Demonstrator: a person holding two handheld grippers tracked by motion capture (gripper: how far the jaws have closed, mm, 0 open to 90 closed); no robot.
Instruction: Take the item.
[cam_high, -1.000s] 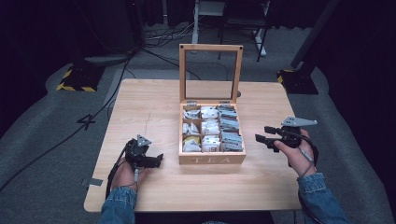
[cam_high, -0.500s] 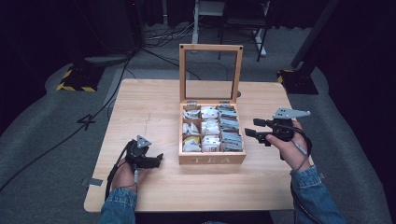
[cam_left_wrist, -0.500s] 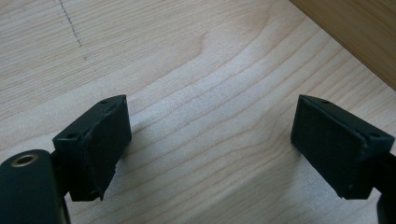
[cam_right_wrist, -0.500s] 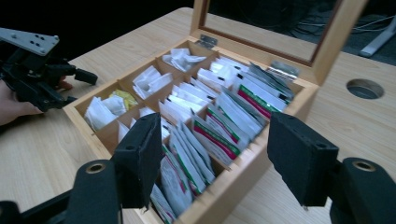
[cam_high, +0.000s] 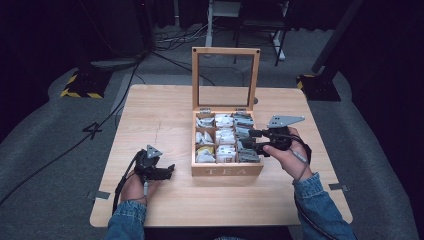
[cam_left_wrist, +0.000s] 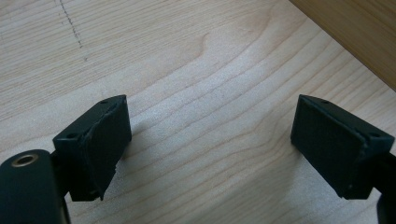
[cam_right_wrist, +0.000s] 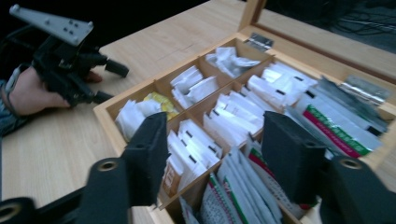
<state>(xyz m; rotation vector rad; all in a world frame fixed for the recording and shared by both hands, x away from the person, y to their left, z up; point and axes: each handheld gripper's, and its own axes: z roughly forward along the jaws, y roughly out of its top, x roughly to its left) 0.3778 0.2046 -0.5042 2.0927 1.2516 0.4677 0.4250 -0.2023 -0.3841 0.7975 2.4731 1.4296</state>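
Tea box (cam_high: 227, 170) sits centre of the high view on the wooden table (cam_high: 160, 107), lid (cam_high: 226, 79) standing upright at its far edge, compartments packed with sachets (cam_high: 225, 136). Your right gripper (cam_high: 246, 139) reaches in from the right over the box's right-hand column, jaws apart. Your left gripper (cam_high: 170, 171) rests on the table lower left of the box, well apart from it.

Left gripper view: your jaws spread wide over bare wood grain, nothing between them; box wall (cam_left_wrist: 359, 35) cuts the upper right corner.

Right gripper view: your jaws stand open just above white sachets (cam_right_wrist: 224, 119) at mid-frame; green-and-red packets (cam_right_wrist: 343, 130) to the right; your left hand (cam_right_wrist: 32, 95) with its gripper at upper left
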